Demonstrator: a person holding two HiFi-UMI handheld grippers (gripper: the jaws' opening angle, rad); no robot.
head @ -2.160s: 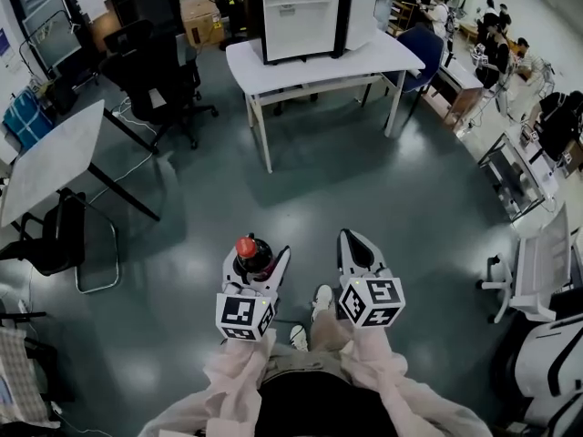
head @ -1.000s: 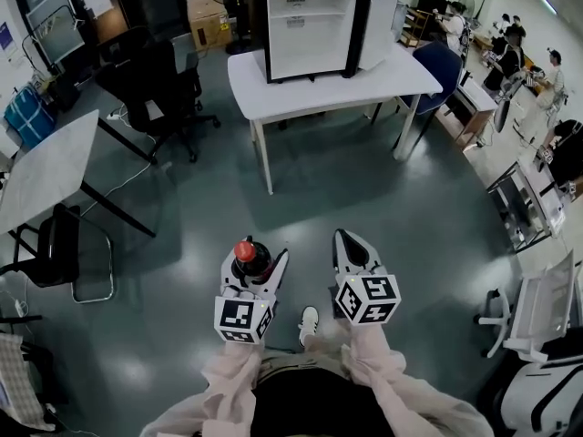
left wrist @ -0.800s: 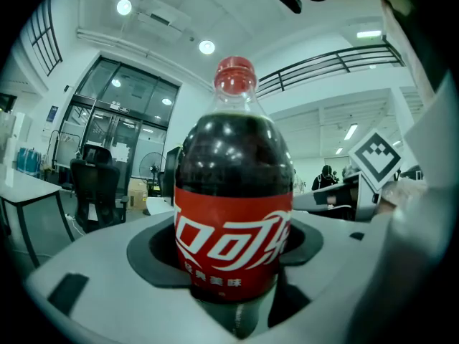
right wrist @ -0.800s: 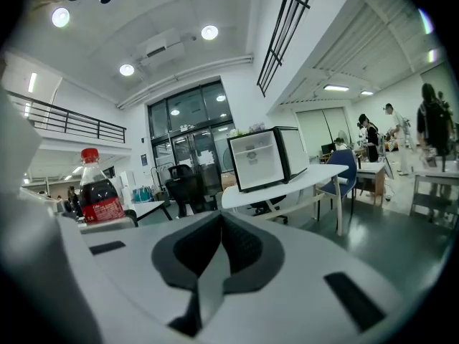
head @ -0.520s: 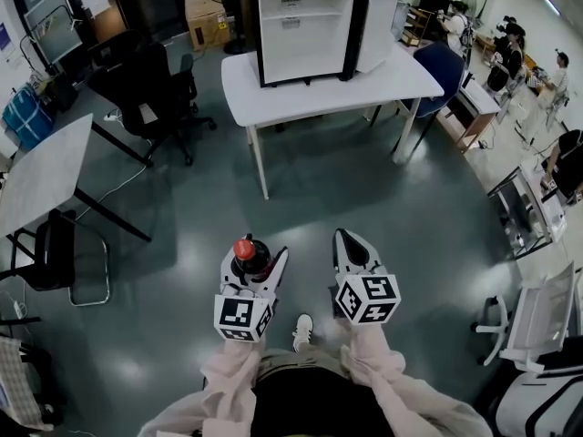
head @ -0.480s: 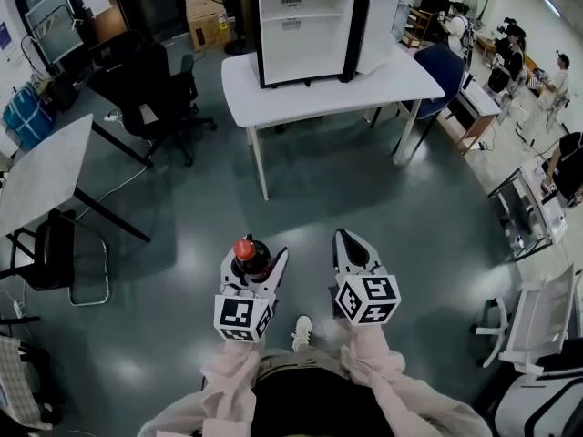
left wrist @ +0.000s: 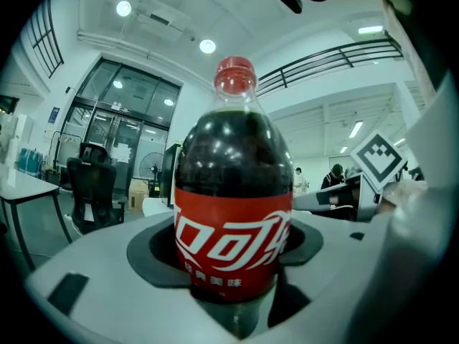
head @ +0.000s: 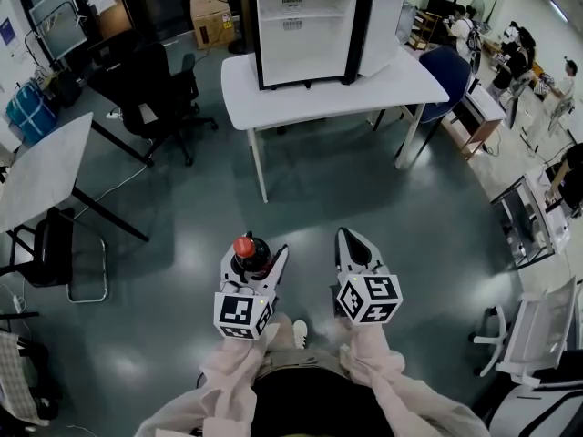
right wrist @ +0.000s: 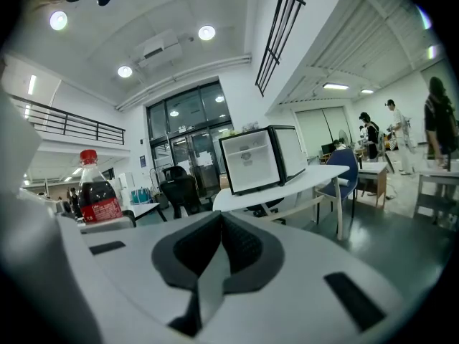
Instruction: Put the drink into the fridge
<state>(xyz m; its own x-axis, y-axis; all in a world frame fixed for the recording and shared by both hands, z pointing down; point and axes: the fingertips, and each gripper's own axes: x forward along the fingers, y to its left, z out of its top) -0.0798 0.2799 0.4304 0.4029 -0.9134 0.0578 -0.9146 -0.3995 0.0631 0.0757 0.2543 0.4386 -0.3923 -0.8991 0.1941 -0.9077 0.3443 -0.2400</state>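
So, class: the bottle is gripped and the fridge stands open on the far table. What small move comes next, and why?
Probably a step forward toward the table: the left gripper is shut on the cola bottle, but the open fridge stands across the floor, seemingly beyond reach.

Bright ceiling lamps (right wrist: 206, 32) (edges fisheye-warped).
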